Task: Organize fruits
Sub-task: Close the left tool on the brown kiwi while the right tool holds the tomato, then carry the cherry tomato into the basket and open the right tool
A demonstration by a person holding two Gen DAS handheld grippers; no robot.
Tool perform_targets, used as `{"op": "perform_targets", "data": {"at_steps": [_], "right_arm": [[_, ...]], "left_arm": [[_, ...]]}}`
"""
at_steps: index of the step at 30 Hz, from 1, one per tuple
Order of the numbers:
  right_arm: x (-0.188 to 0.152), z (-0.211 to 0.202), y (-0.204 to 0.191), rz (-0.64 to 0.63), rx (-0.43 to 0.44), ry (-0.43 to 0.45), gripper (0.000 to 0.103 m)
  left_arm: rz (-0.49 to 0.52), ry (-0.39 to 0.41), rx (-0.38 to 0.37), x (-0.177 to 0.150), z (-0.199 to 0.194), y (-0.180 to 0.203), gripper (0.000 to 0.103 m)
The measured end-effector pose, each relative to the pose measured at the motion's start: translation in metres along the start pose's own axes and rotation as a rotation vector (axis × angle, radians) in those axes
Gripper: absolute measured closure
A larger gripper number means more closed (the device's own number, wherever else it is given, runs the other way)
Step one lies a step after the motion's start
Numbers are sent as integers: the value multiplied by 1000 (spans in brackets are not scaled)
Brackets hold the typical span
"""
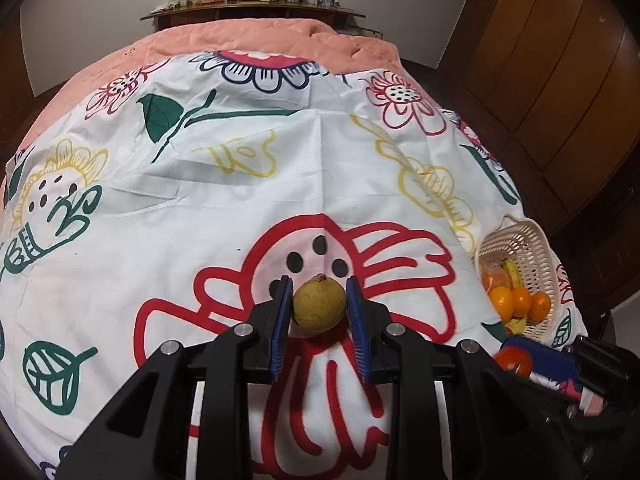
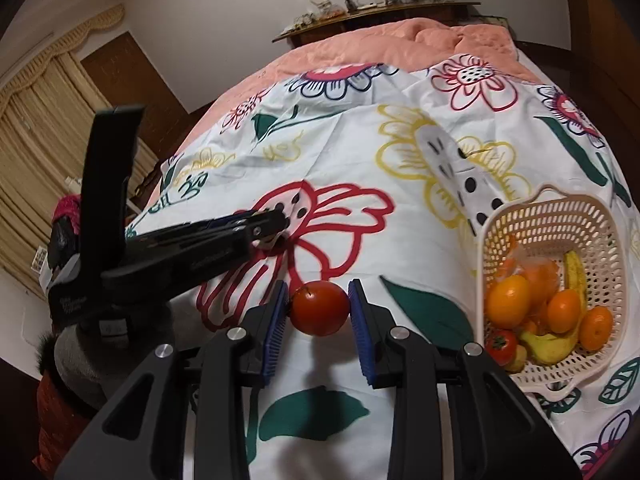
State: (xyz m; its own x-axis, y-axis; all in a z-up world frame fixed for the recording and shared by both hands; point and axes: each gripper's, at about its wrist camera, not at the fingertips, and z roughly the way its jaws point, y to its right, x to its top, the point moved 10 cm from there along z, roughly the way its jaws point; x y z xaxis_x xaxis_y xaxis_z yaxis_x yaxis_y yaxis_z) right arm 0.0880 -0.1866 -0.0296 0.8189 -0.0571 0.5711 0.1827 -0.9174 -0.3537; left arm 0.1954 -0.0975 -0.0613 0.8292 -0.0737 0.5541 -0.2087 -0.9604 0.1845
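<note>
My left gripper is shut on a yellow-brown round fruit, held over the flowered sheet. My right gripper is shut on a red tomato-like fruit, which also shows in the left wrist view at lower right. A cream plastic basket lies at the right on the sheet, also seen in the left wrist view. It holds oranges, a banana and a red fruit. The left gripper also shows from the side in the right wrist view.
The sheet covers a bed with a peach blanket at its far end. A wooden shelf with small items stands behind the bed. Wooden wardrobe doors are to the right, curtains to the left.
</note>
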Motion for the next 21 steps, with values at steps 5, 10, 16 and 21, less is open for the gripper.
{"op": "perform_targets", "data": {"at_steps": [5,10,16,21], "right_arm": [[6,-16,18,36,-11,39,72],[8,-32,55,99,-45,70,72],[5,-46,113,210,-98,98,72],[-3,-49,153,287,-128,101,72]], "left_arm": [[19,11,-12,-1,-8,12,75],[41,22,-21,-2,-15,25,75],[80,29,-31,-3,-21,43,75],[107,30,-37,-6,-24,58,75]]}}
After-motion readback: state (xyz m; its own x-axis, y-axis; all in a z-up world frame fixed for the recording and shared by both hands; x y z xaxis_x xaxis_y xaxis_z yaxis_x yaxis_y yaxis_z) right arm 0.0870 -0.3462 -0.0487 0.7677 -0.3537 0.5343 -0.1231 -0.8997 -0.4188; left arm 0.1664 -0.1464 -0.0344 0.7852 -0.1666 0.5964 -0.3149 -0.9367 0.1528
